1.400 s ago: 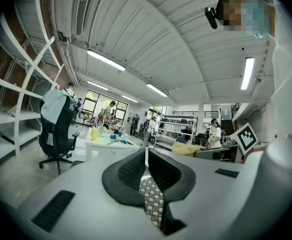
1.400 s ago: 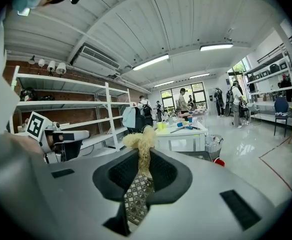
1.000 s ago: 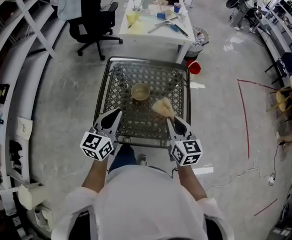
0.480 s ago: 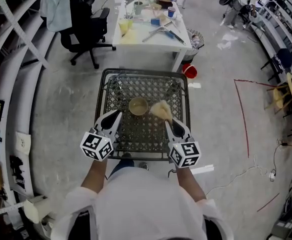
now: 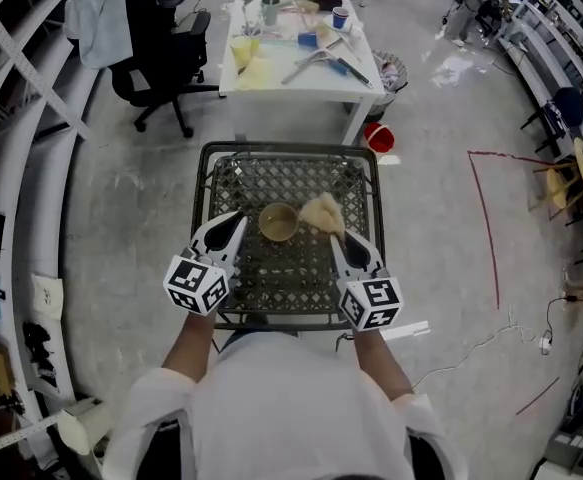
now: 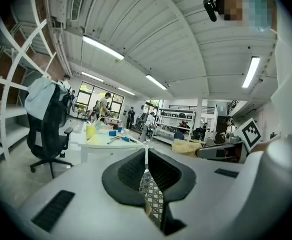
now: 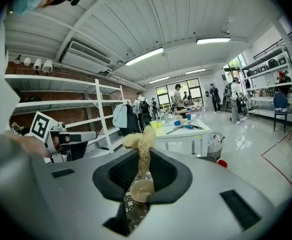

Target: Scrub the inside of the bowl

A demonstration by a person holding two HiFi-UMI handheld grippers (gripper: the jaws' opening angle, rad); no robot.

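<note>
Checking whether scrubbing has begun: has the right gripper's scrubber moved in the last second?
Yes. The scrubber in the right gripper has advanced away from the person: earlier short of the bowl, now level with it, beside its right rim.

Bare mesh cart (image 5: 271, 280) surrounds the bowl (image 5: 278, 222); only the cart's raised rim blocks sideways approach.

head view steeply down over mesh table (image 5: 301, 183); gripper views level, seemingly share desk (image 6: 103, 140) (image 7: 183, 131).
</note>
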